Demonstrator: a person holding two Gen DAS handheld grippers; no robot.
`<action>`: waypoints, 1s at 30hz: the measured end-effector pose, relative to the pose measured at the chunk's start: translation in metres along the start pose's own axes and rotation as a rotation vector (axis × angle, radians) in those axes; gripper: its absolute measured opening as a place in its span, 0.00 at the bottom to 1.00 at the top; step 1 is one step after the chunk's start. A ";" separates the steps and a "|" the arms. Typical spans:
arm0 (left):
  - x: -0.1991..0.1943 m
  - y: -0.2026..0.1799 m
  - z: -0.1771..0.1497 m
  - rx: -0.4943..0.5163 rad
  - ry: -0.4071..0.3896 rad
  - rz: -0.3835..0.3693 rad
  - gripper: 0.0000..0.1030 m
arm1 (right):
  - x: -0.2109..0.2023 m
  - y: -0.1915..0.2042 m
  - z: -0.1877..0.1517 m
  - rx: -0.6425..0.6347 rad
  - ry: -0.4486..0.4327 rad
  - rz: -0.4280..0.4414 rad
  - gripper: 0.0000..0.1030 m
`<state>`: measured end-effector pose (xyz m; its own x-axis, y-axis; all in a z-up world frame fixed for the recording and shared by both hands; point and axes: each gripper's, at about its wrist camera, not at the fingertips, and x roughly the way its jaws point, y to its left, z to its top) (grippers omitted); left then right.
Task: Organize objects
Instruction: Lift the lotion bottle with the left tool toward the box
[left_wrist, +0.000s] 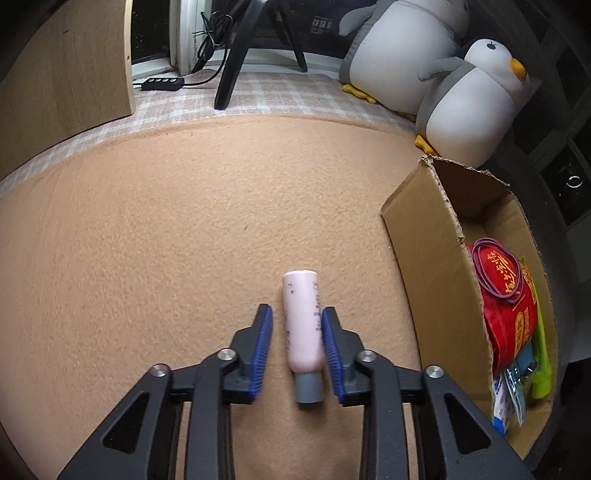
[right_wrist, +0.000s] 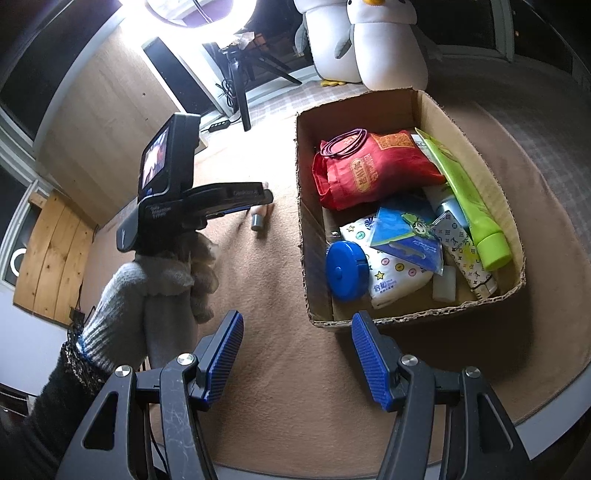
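Observation:
A pink bottle (left_wrist: 301, 317) with a grey cap lies on the tan carpet, cap toward the camera. My left gripper (left_wrist: 296, 310) straddles it. The right pad touches the bottle's side, while a narrow gap shows at the left pad. From the right wrist view, the left gripper (right_wrist: 266, 197), held by a gloved hand (right_wrist: 159, 280), points down over the bottle (right_wrist: 258, 219). A cardboard box (left_wrist: 424, 236) stands to the bottle's right. My right gripper (right_wrist: 297, 315) is open and holds nothing, hovering over the carpet by the near left corner of the box (right_wrist: 406, 318).
The box holds a red bag (right_wrist: 373, 166) with a purple cord loop on it, a green tube (right_wrist: 469, 199), a blue round lid (right_wrist: 345, 271) and tissue packs. Two plush penguins (left_wrist: 472, 99) sit behind the box. A tripod (left_wrist: 236, 55) and a wooden panel (left_wrist: 62, 66) stand at the back.

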<state>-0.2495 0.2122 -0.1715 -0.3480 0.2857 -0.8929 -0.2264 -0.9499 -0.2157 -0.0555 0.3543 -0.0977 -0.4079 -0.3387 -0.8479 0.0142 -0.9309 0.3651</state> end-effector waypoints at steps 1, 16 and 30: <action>0.000 0.002 0.000 -0.002 0.001 -0.004 0.22 | 0.000 0.000 0.000 0.000 -0.001 -0.001 0.56; -0.029 0.016 -0.057 0.030 0.016 -0.065 0.20 | 0.003 0.015 0.001 -0.031 0.002 0.002 0.56; -0.085 -0.005 -0.075 0.045 -0.019 -0.185 0.20 | -0.011 0.017 -0.009 -0.118 -0.070 -0.160 0.56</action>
<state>-0.1505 0.1833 -0.1238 -0.3138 0.4577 -0.8319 -0.3284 -0.8744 -0.3572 -0.0426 0.3409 -0.0857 -0.4760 -0.1786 -0.8611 0.0490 -0.9830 0.1768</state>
